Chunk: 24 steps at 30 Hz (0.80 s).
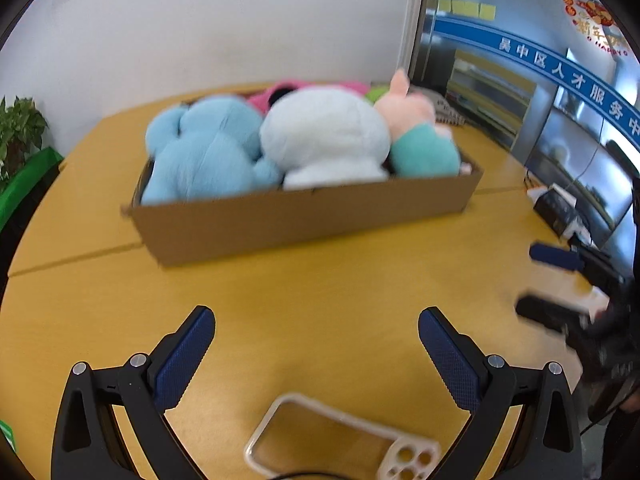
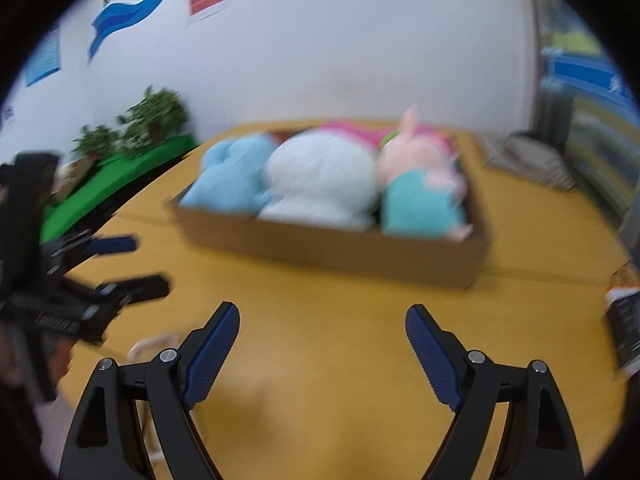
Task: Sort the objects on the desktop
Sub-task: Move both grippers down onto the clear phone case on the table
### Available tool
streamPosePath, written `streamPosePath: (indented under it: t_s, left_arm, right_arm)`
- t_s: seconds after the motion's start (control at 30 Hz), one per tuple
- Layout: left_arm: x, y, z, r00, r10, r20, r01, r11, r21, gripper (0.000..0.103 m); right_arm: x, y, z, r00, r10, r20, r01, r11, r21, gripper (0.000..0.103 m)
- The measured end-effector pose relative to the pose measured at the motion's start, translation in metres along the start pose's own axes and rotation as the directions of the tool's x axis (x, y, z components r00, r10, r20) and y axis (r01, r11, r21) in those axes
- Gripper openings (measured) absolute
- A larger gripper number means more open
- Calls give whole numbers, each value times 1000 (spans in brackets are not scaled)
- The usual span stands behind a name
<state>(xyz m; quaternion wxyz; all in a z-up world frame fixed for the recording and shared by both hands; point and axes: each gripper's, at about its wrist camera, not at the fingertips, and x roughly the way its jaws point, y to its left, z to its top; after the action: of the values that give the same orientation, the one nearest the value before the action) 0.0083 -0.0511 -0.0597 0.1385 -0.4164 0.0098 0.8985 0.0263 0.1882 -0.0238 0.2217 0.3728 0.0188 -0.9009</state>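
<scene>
A clear phone case [image 1: 340, 440] lies flat on the yellow table [image 1: 320, 280] at the very near edge of the left wrist view, its camera cut-outs turned to the near right. It sits just below and between the two blue pads of the left hand-held gripper [image 1: 316, 344], whose jaws stand spread wide with nothing between them and no pad touching the case. Farther back on the table, a shallow cardboard box [image 1: 304, 220] holds soft toys packed side by side: a light blue plush [image 1: 204, 152] at the left, a white plush [image 1: 328, 136] in the middle, and a pink and teal plush [image 1: 420, 136] at the right, with something pink behind them. The right hand-held gripper [image 2: 322, 344] also hangs over bare table, its jaws spread wide and empty; in the left wrist view it shows blurred at the right edge. A green potted plant [image 1: 20, 128] stands beyond the table's far left corner, before a white wall. A small dark box [image 1: 560, 208] sits at the table's right edge.
</scene>
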Motion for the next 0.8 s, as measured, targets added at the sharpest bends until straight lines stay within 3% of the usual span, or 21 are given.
streamPosePath:
  t_s: [0.17, 0.23, 0.3, 0.33, 0.4, 0.53, 0.6, 0.8]
  left_arm:
    - [17, 12, -32, 995, 1, -99, 5, 998, 58, 98]
    - [22, 12, -41, 991, -11, -135, 23, 996, 90, 84]
    - [30, 13, -50, 983, -8, -184, 28, 994, 105, 52]
    - [31, 14, -53, 981, -14, -196, 36, 994, 108, 50]
    - [28, 14, -55, 980, -43, -193, 64, 993, 104, 33]
    - [24, 6, -60, 983, -7, -186, 35, 989, 146, 24]
    - [22, 0, -63, 982, -5, -187, 36, 986, 163, 12]
    - [17, -21, -68, 973, -70, -219, 115, 974, 196, 6]
  right_arm:
    - [32, 55, -60, 976, 108, -187, -117, 992, -41, 82]
    - [40, 75, -75, 969, 104, -222, -124, 989, -76, 80]
    - [46, 88, -84, 970, 87, -225, -113, 988, -107, 80]
    - [47, 89, -85, 972, 82, -222, -107, 989, -104, 80]
    - [50, 91, -85, 974, 66, -218, -95, 988, -124, 80]
    - [56, 85, -83, 973, 72, -219, -106, 984, -145, 80]
    - [60, 71, -81, 972, 81, -223, -113, 984, -136, 80]
    - [62, 47, -67, 981, 20, -194, -64, 972, -225, 80]
